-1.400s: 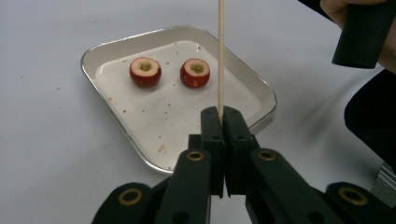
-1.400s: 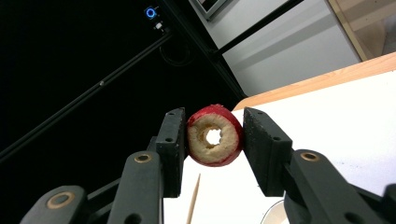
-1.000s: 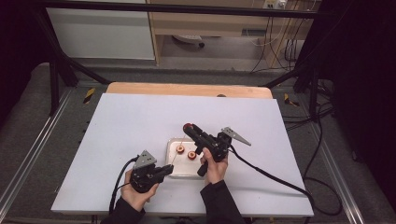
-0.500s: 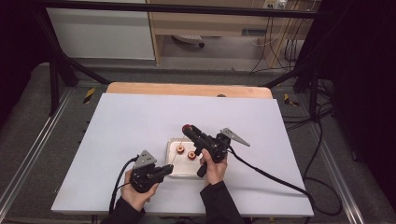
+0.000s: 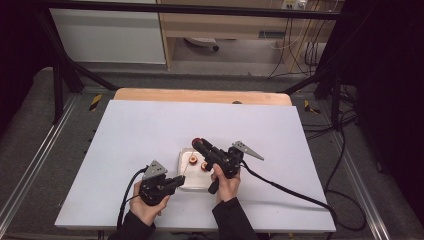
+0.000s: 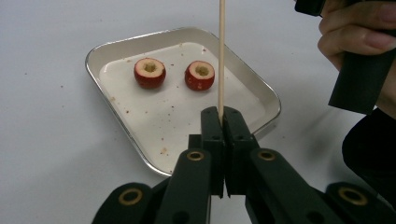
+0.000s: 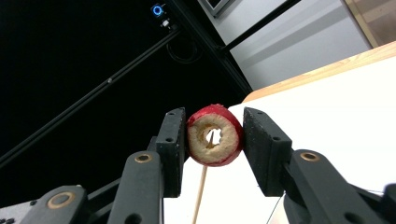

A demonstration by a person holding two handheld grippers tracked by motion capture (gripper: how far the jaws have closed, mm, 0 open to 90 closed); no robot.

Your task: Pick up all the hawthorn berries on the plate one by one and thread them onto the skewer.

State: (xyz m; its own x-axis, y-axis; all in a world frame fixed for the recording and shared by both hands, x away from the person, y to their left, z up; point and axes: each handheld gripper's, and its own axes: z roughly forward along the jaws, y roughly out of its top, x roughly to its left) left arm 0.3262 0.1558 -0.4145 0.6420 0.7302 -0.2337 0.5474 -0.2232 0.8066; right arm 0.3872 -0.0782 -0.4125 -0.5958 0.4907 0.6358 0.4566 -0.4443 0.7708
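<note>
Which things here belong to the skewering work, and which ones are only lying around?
In use: skewer in left gripper; cored fruit in right gripper; two fruits in tray.
Idle: yellow-black objects beside the table; floor cables.

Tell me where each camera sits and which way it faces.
High view: above the near edge, facing forward and down on the white table; forearms, both hand-held grippers.
Left gripper view: rides the left hand-held gripper, facing the steel tray; its jaws clamp a skewer.
Right gripper view: rides the right hand-held gripper, tilted upward; its jaws grip a cored red fruit.
Shared: the skewer.
</note>
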